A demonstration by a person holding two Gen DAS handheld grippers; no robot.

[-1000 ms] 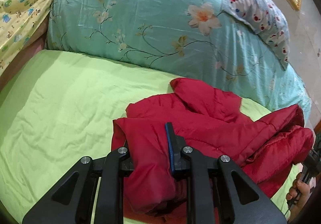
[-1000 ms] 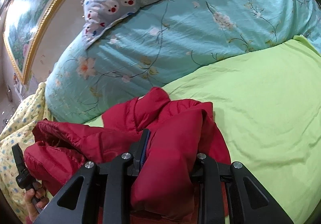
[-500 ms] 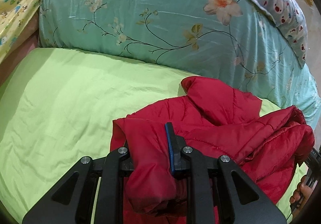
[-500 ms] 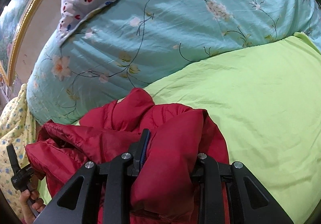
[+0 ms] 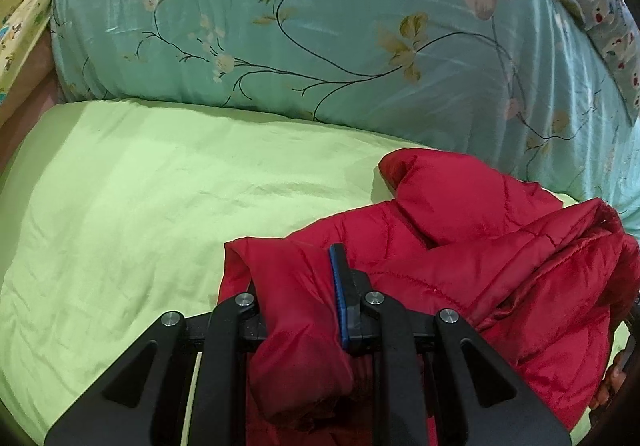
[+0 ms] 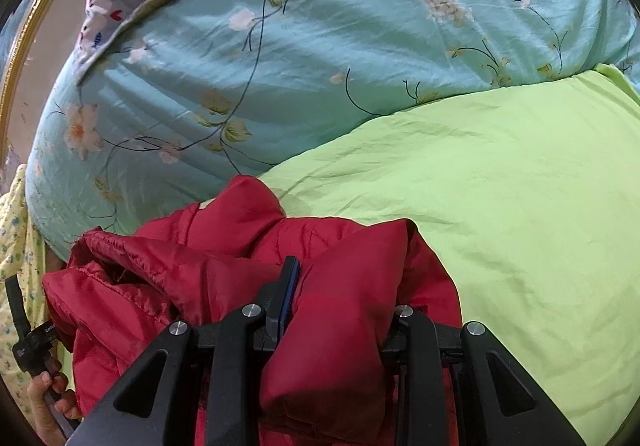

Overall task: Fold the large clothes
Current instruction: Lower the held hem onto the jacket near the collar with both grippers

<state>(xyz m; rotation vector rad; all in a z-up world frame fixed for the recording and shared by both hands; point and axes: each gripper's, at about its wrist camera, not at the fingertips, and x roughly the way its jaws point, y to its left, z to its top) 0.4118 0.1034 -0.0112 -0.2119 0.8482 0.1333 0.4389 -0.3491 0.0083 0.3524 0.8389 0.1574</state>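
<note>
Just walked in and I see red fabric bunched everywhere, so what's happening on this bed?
A person is working a red puffer jacket with two handheld grippers. The left gripper and the right gripper are each clamped on a wad of it. It is bunched and unfolded on the green sheet, in front of a teal floral duvet.

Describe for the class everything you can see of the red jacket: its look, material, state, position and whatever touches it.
The red jacket is a puffy, quilted garment with stitched seams and a shiny, slippery-looking shell. It lies bunched and crumpled, not yet folded flat, on the green bedsheet in front of the floral teal duvet. A thick bundle of it is clamped in the left gripper, another in the right gripper.
</note>
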